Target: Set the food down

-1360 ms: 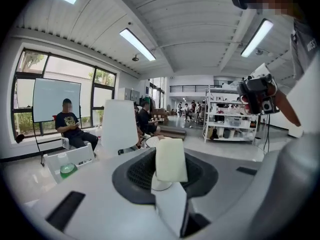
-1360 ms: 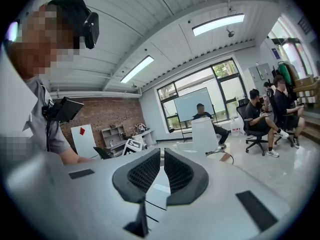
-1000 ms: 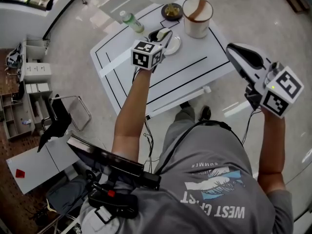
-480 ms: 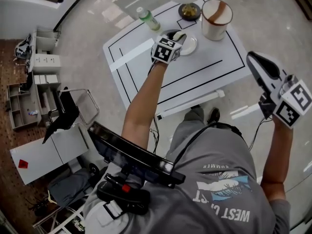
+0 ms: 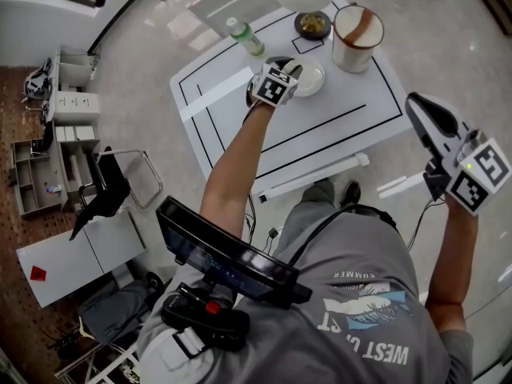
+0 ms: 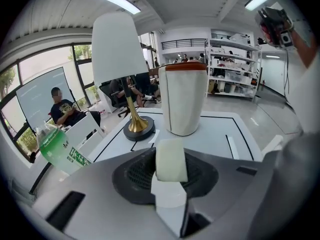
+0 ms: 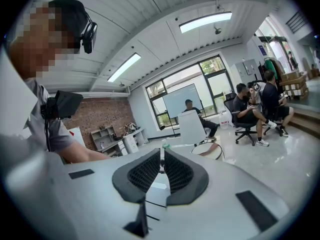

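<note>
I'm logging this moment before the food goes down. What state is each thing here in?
Left tongs: shut on the food piece.
Food piece: gripped, not yet set down.
Right tongs: shut, empty, off beside the table.
Plate: on the table, visible part bare.
Bottle: upright, capped.
Lamp: upright.
Tall container: upright.
</note>
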A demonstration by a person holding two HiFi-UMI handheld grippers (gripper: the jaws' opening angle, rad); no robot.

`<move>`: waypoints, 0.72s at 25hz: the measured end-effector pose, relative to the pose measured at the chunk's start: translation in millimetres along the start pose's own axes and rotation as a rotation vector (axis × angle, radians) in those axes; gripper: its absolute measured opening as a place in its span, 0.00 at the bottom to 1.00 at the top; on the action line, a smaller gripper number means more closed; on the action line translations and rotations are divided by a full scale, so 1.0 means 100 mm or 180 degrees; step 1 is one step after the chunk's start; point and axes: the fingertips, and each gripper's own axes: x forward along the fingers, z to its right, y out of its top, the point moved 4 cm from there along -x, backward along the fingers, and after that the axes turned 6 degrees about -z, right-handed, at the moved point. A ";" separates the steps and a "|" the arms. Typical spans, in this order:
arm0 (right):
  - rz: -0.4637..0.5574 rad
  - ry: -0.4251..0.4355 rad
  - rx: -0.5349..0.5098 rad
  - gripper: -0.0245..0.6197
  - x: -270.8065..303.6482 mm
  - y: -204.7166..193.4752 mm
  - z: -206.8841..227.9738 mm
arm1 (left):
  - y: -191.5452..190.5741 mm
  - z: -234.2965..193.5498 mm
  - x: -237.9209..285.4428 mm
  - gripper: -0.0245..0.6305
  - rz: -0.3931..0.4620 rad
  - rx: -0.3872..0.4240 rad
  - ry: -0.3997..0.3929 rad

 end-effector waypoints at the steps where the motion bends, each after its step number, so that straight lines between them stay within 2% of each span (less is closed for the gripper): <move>1: -0.0005 -0.0006 0.0005 0.05 0.00 0.00 0.00 | -0.01 0.00 0.03 0.19 -0.0033 0.0039 -0.0002; 12: -0.0045 -0.0094 0.0087 0.05 -0.01 -0.06 0.07 | -0.11 0.02 0.32 0.20 -0.0406 0.0625 0.0109; 18: -0.0076 -0.0141 0.0139 0.05 -0.04 -0.09 0.12 | -0.12 0.09 0.40 0.20 -0.0575 0.1051 0.0192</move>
